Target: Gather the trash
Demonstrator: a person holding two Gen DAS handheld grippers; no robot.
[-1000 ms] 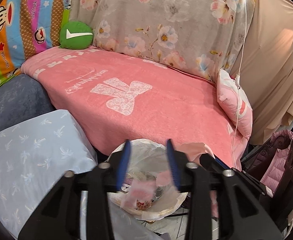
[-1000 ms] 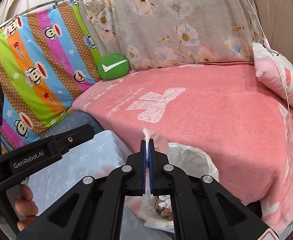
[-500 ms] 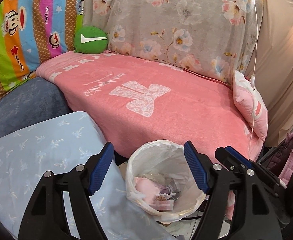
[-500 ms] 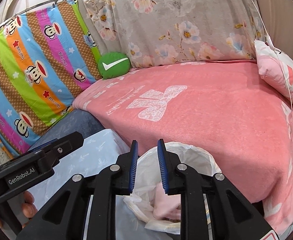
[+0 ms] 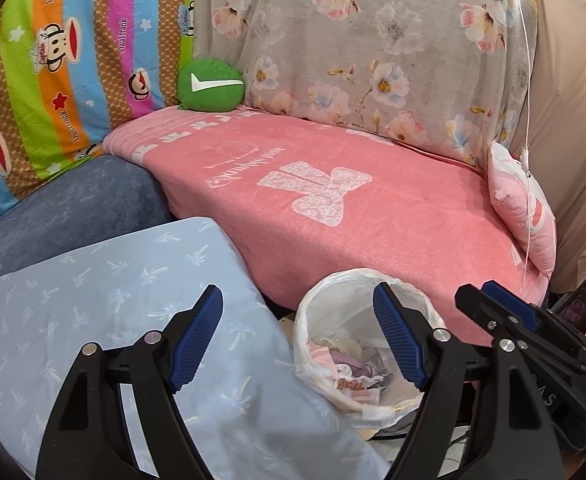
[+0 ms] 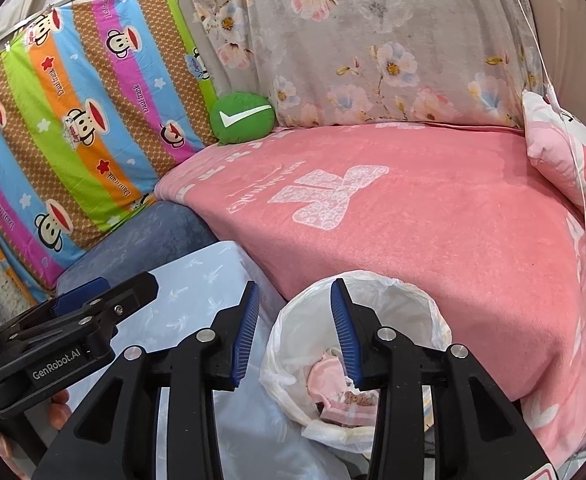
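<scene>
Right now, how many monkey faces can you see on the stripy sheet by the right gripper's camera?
7 on the striped sheet: six along the stripes, one small by the green cushion. More may hide behind the left gripper.

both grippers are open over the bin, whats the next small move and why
Probably lift both away from the trash bin and look around for more litter. The left gripper and right gripper are open and empty, pink scraps lie inside the liner, and no loose trash shows on the pink blanket or the light blue cushion.
</scene>
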